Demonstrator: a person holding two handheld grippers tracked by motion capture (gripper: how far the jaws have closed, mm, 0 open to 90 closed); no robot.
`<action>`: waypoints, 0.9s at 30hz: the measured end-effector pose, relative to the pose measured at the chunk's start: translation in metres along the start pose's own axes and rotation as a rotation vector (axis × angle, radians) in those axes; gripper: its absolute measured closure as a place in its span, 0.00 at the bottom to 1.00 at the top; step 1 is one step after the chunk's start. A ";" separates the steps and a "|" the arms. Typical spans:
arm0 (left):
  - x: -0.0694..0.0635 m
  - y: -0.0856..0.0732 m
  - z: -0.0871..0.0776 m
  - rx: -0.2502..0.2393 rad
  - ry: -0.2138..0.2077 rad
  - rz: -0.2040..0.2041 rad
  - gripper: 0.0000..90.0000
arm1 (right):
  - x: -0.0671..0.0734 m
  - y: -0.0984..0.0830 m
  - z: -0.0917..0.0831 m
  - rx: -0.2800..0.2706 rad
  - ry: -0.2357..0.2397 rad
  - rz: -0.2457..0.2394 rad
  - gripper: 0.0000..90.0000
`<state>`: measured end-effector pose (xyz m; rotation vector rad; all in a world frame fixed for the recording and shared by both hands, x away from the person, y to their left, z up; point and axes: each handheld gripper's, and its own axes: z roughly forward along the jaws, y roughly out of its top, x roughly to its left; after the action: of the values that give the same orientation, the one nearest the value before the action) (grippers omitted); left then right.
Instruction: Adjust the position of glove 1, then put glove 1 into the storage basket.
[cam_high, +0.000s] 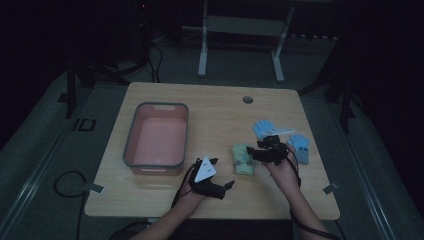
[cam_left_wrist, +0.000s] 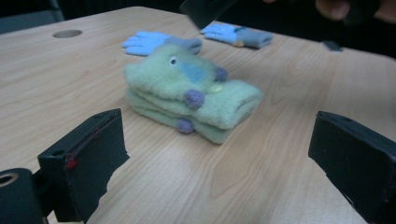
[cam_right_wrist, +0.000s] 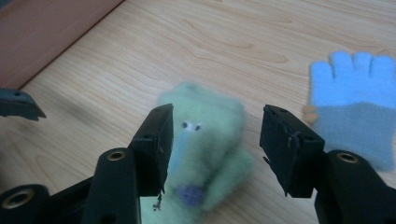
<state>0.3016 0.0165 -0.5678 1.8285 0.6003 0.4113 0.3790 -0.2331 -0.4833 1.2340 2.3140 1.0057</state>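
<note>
A folded green fuzzy glove (cam_high: 243, 159) with small eyes and purple dots lies on the wooden table, right of centre. My right gripper (cam_high: 256, 150) hovers just over it. In the right gripper view its jaws (cam_right_wrist: 217, 135) stand open, with the green glove (cam_right_wrist: 210, 116) below and between them, untouched. My left gripper (cam_high: 223, 173) rests low near the table's front edge and points toward the glove. In its own view the left gripper (cam_left_wrist: 219, 140) is wide open, and the green glove (cam_left_wrist: 191, 93) lies a short way ahead.
Two blue gloves (cam_high: 264, 128) (cam_high: 300, 147) lie flat behind and to the right of the green one. A pink bin with a grey rim (cam_high: 131, 135) stands at the left of the table. A round cable hole (cam_high: 247, 99) is near the back edge.
</note>
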 end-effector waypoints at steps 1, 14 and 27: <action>-0.001 0.001 0.001 0.018 0.000 0.012 0.05 | -0.004 0.000 -0.002 -0.003 0.011 -0.009 0.51; 0.003 0.008 0.017 0.164 -0.073 -0.025 0.04 | -0.033 -0.017 -0.003 -0.017 0.101 -0.075 0.52; 0.000 0.029 0.033 0.104 -0.110 0.130 0.21 | -0.035 -0.004 -0.002 -0.051 0.154 -0.083 0.52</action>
<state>0.3258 -0.0166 -0.5511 1.9824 0.4350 0.3690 0.3951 -0.2648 -0.4861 1.0659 2.4165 1.1594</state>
